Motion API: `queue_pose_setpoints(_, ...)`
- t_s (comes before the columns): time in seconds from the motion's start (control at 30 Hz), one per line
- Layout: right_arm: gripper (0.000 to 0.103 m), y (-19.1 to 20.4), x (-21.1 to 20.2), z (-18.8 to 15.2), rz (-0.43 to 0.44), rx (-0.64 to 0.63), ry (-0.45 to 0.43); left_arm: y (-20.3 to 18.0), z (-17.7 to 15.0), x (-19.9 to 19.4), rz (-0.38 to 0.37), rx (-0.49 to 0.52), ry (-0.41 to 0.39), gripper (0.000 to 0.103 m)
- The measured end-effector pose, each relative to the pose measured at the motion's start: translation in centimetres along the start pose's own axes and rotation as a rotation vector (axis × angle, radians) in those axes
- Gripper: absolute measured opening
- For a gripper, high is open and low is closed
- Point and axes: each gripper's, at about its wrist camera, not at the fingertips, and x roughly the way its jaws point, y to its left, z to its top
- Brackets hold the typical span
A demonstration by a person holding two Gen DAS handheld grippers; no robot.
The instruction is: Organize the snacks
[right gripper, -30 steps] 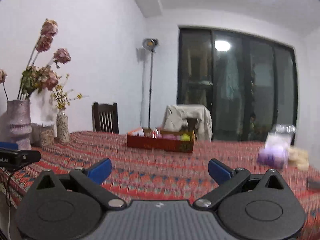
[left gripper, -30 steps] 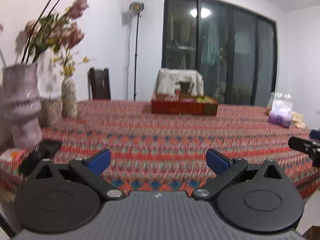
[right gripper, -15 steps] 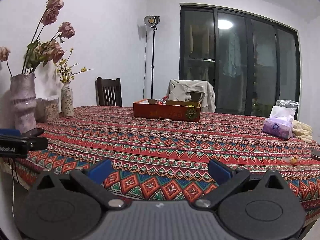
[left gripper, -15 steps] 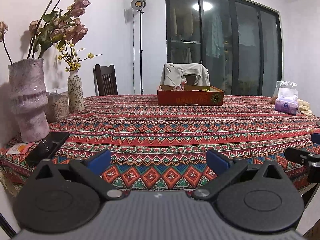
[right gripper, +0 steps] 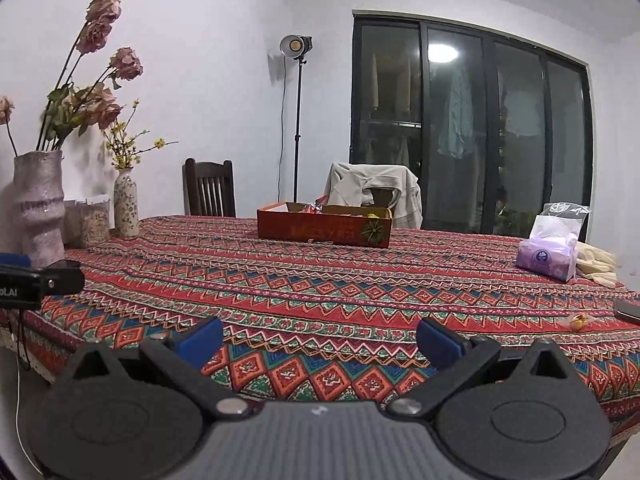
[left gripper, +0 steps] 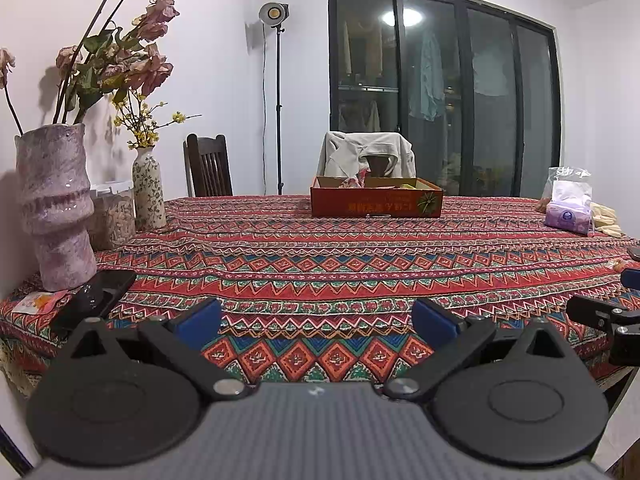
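A red cardboard box (left gripper: pixel 376 202) with snack packets inside stands at the far side of the patterned table; it also shows in the right wrist view (right gripper: pixel 324 229). A small yellow wrapped snack (right gripper: pixel 577 322) lies near the table's right edge. My left gripper (left gripper: pixel 316 322) is open and empty, at the near table edge. My right gripper (right gripper: pixel 318 338) is open and empty, also at the near edge. Each gripper shows at the side of the other's view.
A large pink vase (left gripper: pixel 56 208), a small floral vase (left gripper: pixel 149 190) and a jar (left gripper: pixel 112 216) stand at the left. A black phone (left gripper: pixel 96 300) lies near the big vase. A purple tissue pack (right gripper: pixel 548 254) and pale gloves (right gripper: pixel 598 266) sit at the right. Chairs stand behind the table.
Both views have tilted down and steadied, so the near table edge now shows more. Both grippers stay open and empty.
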Motion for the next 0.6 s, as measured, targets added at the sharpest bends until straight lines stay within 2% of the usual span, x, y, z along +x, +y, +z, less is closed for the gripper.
queue_pose_setpoints(0.6, 0.103, -0.46, -0.18, 0.03, 0.008, 0.017, -0.002, 0.21, -0.12, 0.01, -0.002, -0.001, 0.0, 0.103)
